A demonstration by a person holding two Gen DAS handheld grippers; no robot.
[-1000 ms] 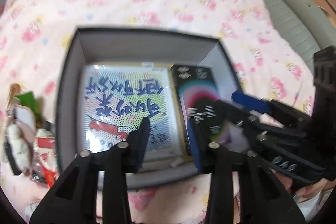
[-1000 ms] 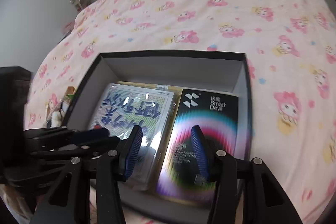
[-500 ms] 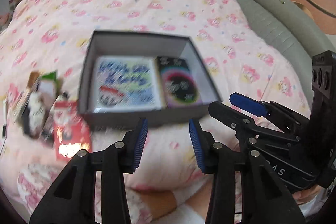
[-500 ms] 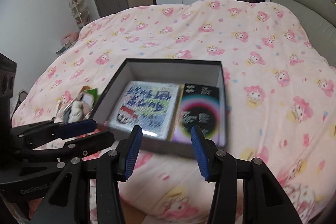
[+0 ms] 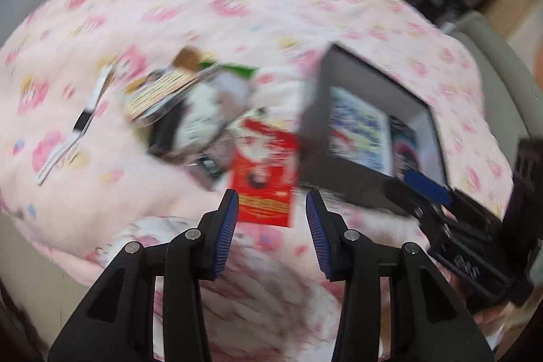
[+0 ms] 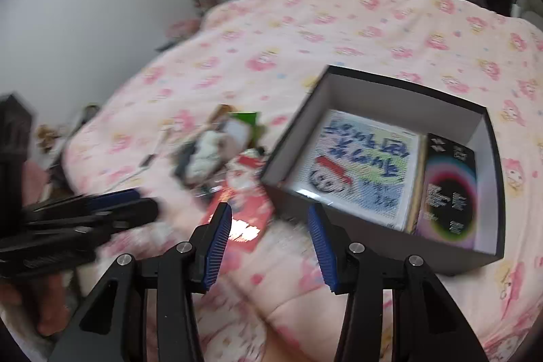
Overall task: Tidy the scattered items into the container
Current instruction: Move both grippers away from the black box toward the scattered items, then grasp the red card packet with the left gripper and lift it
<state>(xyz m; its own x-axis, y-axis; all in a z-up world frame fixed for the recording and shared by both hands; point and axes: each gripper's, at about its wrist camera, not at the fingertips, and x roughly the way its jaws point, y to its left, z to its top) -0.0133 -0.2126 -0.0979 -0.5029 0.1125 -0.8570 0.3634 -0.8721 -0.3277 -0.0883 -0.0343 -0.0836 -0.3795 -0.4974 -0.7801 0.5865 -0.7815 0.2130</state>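
Hovering empty, jaws wide, left gripper [image 5: 271, 219] above red packet [image 5: 263, 182], just left of black box [image 6: 380, 236]; right gripper [image 6: 269, 236] empty too, jaws wide, near box's front wall. Risk: thin packet slipping on soft quilt [image 6: 305, 33], or snagging piled clutter [image 5: 200, 111] behind.

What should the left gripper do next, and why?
Probably ease the left gripper forward and down onto the red packet. Its jaws are open and empty, the packet lies straight ahead on the bedspread, outside the box, nearest of the loose items.
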